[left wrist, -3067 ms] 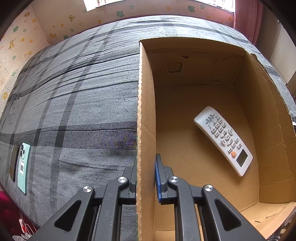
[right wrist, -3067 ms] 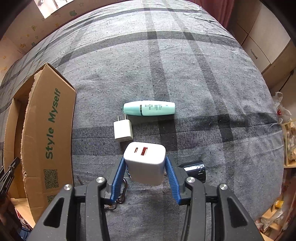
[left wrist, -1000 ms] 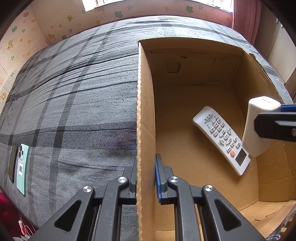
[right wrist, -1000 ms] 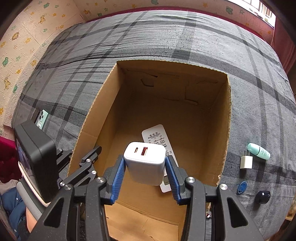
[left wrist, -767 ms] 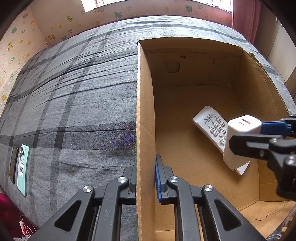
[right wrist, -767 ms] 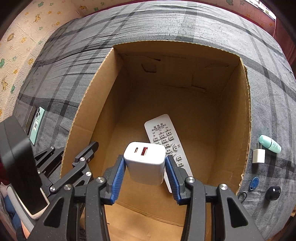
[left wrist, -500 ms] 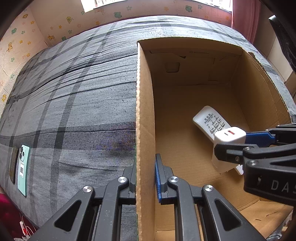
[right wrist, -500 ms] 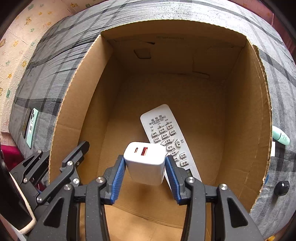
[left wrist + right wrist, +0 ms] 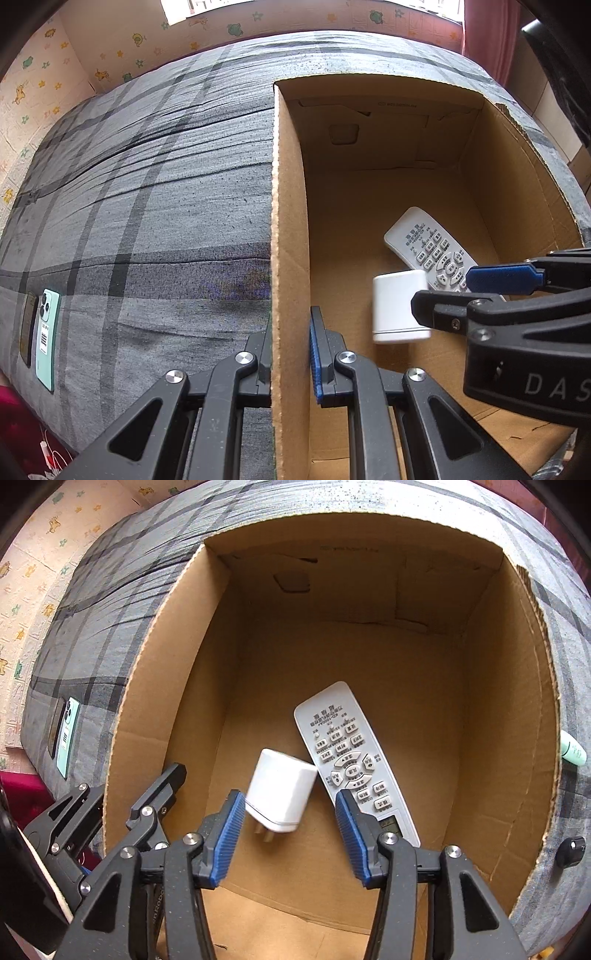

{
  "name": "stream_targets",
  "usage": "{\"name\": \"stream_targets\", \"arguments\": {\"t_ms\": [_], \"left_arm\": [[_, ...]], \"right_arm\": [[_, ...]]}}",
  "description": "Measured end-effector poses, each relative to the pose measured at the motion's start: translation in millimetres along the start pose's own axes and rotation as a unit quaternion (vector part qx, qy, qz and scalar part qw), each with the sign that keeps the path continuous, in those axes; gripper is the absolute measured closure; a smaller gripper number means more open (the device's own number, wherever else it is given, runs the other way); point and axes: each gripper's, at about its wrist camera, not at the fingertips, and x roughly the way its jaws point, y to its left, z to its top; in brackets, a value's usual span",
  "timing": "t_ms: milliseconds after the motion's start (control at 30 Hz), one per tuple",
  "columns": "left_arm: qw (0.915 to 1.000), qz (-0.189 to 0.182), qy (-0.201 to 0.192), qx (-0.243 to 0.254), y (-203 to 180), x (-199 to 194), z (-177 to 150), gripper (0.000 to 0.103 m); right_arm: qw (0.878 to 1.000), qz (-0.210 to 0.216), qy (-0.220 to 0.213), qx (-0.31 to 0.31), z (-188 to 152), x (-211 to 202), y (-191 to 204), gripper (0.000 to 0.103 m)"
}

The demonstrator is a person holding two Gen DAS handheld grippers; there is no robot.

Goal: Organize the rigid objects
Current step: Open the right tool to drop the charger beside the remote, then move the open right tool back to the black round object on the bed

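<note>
An open cardboard box sits on the grey plaid bedcover. My left gripper is shut on the box's left wall. Inside the box a white remote lies face up on the floor. My right gripper hangs inside the box with its jaws opening. The white charger is loose between them, tilted with its prongs down, and touches neither blue pad. In the left wrist view the charger drops just left of the right gripper, beside the remote.
Two phones, one mint green, lie at the bed's left edge. Right of the box a mint tube and a small black object rest on the cover. A patterned wall runs behind the bed.
The right gripper came down into the box holding the charger, then its jaws spread and the charger slipped free and tipped over. The left gripper kept its hold on the wall.
</note>
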Motion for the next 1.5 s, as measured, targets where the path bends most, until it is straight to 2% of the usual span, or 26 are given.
{"name": "stream_targets", "arguments": {"t_ms": [167, 400, 567, 667, 833, 1033, 1500], "left_arm": [[1.0, -0.001, 0.001, -0.002, 1, 1, 0, 0.087], [1.0, 0.0, 0.0, -0.003, 1, 3, 0, 0.087], [1.0, -0.002, 0.001, -0.006, 3, 3, 0, 0.087], [1.0, 0.001, 0.001, -0.003, 1, 3, 0, 0.087], [1.0, 0.002, 0.001, -0.004, 1, 3, 0, 0.087], [1.0, 0.004, 0.002, -0.003, 0, 3, 0, 0.087], [0.9999, 0.009, 0.003, -0.004, -1, 2, 1, 0.087]], "right_arm": [[1.0, -0.017, -0.02, -0.004, -2, -13, 1, 0.042], [0.998, -0.028, -0.046, -0.014, -11, -35, 3, 0.03], [0.997, -0.039, -0.067, -0.012, -19, -58, 1, 0.029], [0.996, -0.048, -0.081, -0.012, -23, -70, 0, 0.025], [0.991, -0.076, -0.112, -0.021, -26, -83, 2, 0.019], [0.988, -0.08, -0.133, -0.02, -30, -99, -5, 0.003], [0.981, -0.104, -0.163, -0.001, -46, -130, -42, 0.0]]}}
